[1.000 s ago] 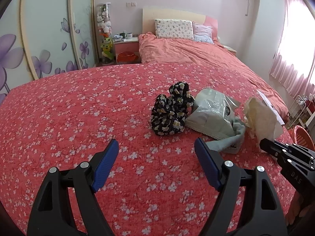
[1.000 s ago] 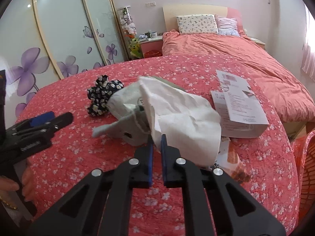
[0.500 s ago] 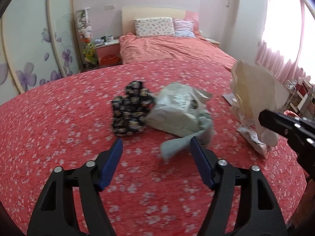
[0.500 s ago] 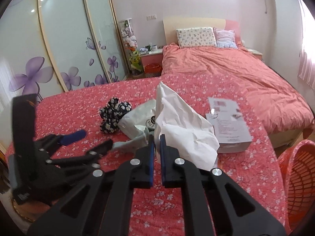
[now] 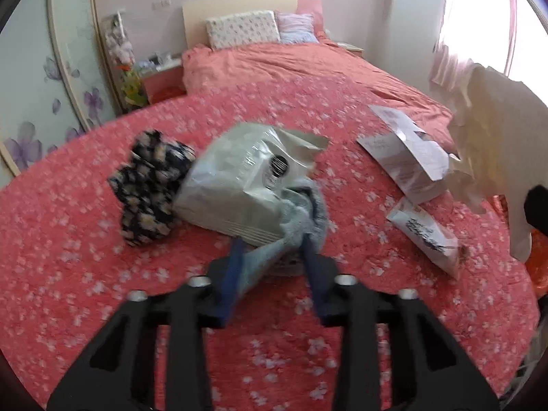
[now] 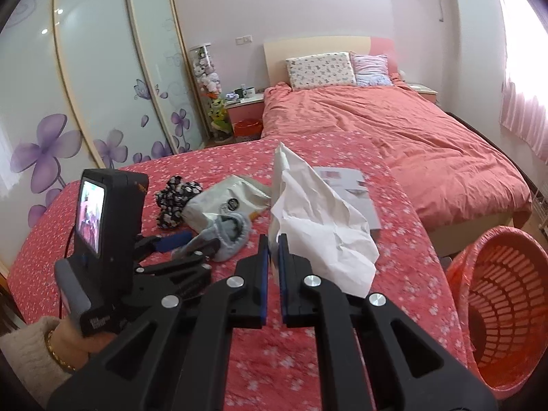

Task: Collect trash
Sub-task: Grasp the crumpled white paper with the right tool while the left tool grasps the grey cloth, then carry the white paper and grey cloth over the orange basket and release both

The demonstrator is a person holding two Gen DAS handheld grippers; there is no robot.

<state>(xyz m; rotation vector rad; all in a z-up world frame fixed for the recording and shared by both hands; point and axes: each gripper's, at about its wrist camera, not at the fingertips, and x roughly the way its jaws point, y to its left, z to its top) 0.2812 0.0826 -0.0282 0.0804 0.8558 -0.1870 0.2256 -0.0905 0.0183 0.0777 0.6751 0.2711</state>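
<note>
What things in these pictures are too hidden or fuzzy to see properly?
- Left wrist view: motion blur hides whether the left gripper has closed on the grey-blue fuzzy sock.
- Left wrist view: the print on the silver foil bag is blurred.
- Right wrist view: the red plastic mesh basket is cut off by the edge.
- Right wrist view: the crumpled white paper covers part of the flat printed cardboard.

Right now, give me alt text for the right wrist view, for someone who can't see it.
The right tool is clamped on a crumpled white paper, held above a table with a red floral cloth. An orange basket sits at the lower right. The left tool holds a grey sock beside a silver bag; a bed lies behind.
</note>
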